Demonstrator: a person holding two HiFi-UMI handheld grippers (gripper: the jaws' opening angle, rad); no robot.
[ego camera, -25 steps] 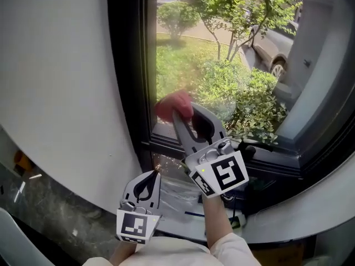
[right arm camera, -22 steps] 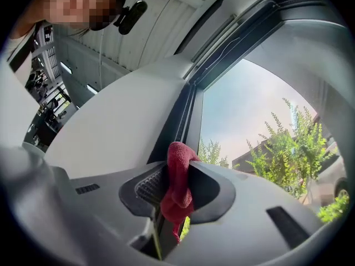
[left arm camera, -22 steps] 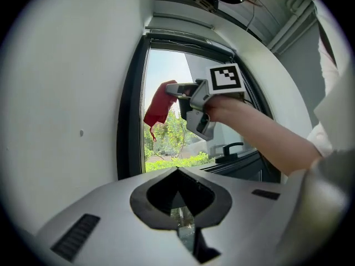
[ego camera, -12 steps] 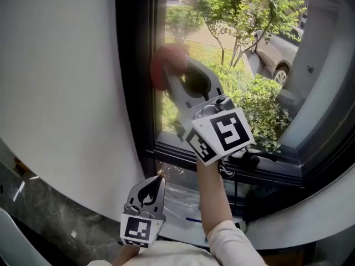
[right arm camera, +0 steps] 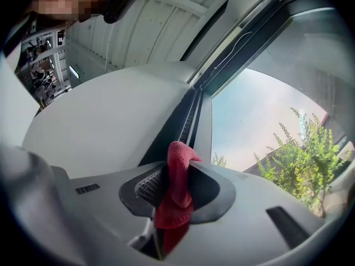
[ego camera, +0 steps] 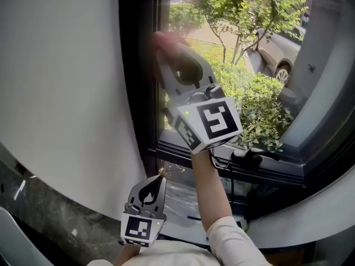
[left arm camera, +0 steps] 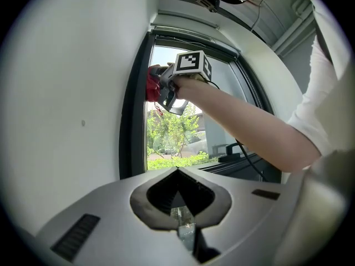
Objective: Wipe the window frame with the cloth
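Cloth, red and fuzzy (right arm camera: 176,190), pinched between jaws of my right gripper (ego camera: 166,47), loose end poking out past tips. Just ahead of those jaws: black vertical window frame (ego camera: 138,93). Cloth sits at its inner edge; contact blurred. White wall (ego camera: 66,82) left of jaws, glass pane (ego camera: 244,65) right. My left gripper (ego camera: 151,188) far below, jaws closed tip to tip, nothing between.

Right gripper (ego camera: 162,45) raised, clamping cloth (right arm camera: 175,195); left gripper (ego camera: 158,180) low, closed.
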